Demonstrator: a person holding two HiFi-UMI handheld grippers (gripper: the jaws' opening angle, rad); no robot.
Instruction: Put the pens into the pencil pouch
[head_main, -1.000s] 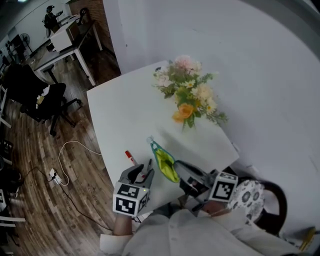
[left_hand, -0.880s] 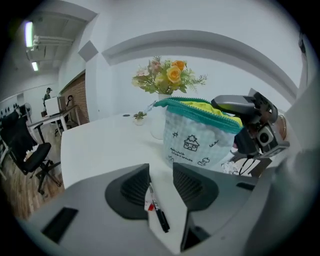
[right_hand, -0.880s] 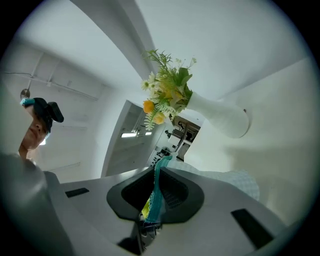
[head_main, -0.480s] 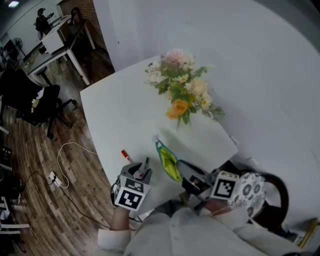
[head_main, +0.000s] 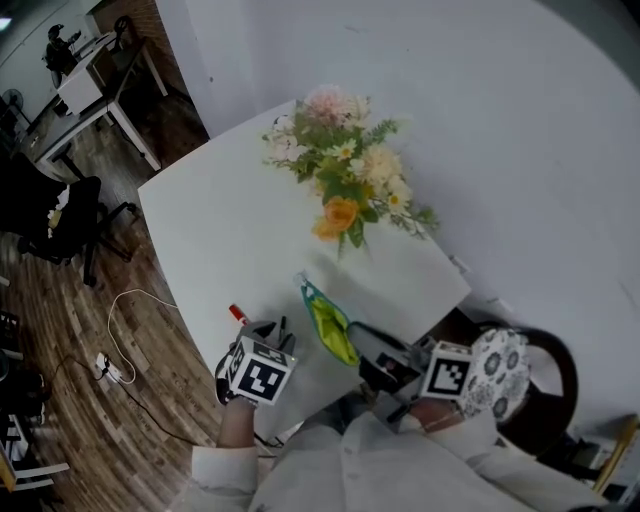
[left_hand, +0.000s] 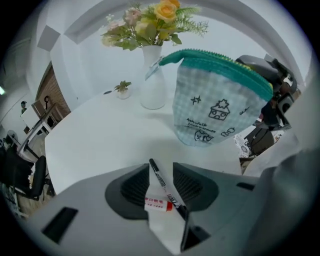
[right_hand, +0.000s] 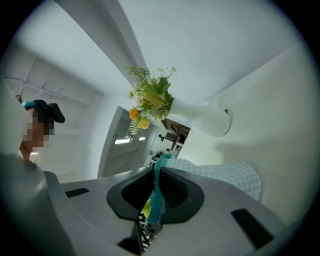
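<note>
The pencil pouch (head_main: 330, 325), teal check with a yellow-green lining, stands open near the table's front edge. My right gripper (head_main: 362, 348) is shut on its near end, and the teal zip edge (right_hand: 159, 192) runs between the pads. The pouch (left_hand: 215, 105) stands upright just beyond my left gripper (left_hand: 161, 172). That gripper (head_main: 272, 335) points steeply down and is shut on a black pen (left_hand: 164, 189), which lies slantwise between the jaws. Below the jaws a red-capped pen (left_hand: 159, 203) lies on the table, its red end (head_main: 238, 314) showing left of the gripper.
A white vase of flowers (head_main: 340, 180) stands mid-table behind the pouch (left_hand: 152, 85). A tiny potted plant (left_hand: 122, 89) sits farther back. The white table (head_main: 210, 240) ends at the left above a wood floor with a cable (head_main: 120, 330) and an office chair.
My left gripper has sunk toward the table and tipped downward, bringing the black pen over the red-capped pen. The right gripper keeps hold of the pouch, almost still.
</note>
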